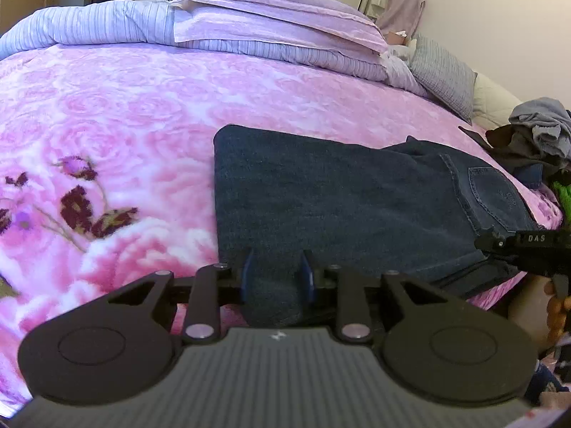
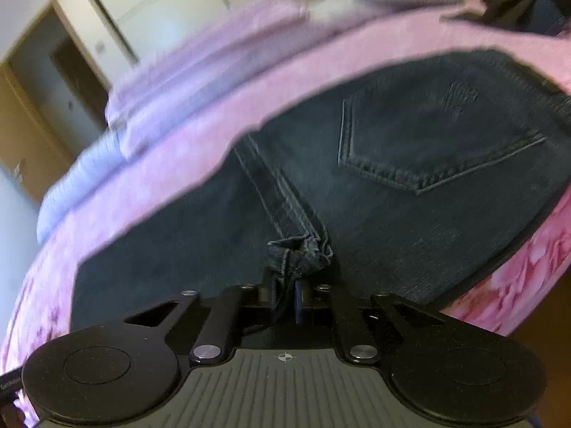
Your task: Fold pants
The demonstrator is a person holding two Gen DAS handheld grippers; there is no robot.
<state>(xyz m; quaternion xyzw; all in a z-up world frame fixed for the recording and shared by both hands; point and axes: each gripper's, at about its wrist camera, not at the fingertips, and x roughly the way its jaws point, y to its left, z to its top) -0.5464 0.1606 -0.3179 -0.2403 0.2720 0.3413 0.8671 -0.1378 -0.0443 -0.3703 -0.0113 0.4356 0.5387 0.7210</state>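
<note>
Dark blue denim pants (image 1: 339,207) lie folded on the pink floral bedspread (image 1: 107,125), back pocket (image 1: 499,192) to the right. My left gripper (image 1: 276,271) sits at the near edge of the pants, its blue fingers (image 1: 247,271) closed on a thick fold of denim. In the right wrist view the pants (image 2: 410,178) fill the middle, pocket up. My right gripper (image 2: 289,285) is shut on a bunched seam end (image 2: 299,253) of the pants. The right gripper (image 1: 499,242) also shows at the right edge of the left wrist view, on the pants' waist end.
Stacked pink pillows and a striped quilt (image 1: 267,25) lie at the far side of the bed. A grey cushion (image 1: 442,75) and a heap of dark clothes (image 1: 535,135) sit at the right. A doorway (image 2: 46,82) is beyond the bed.
</note>
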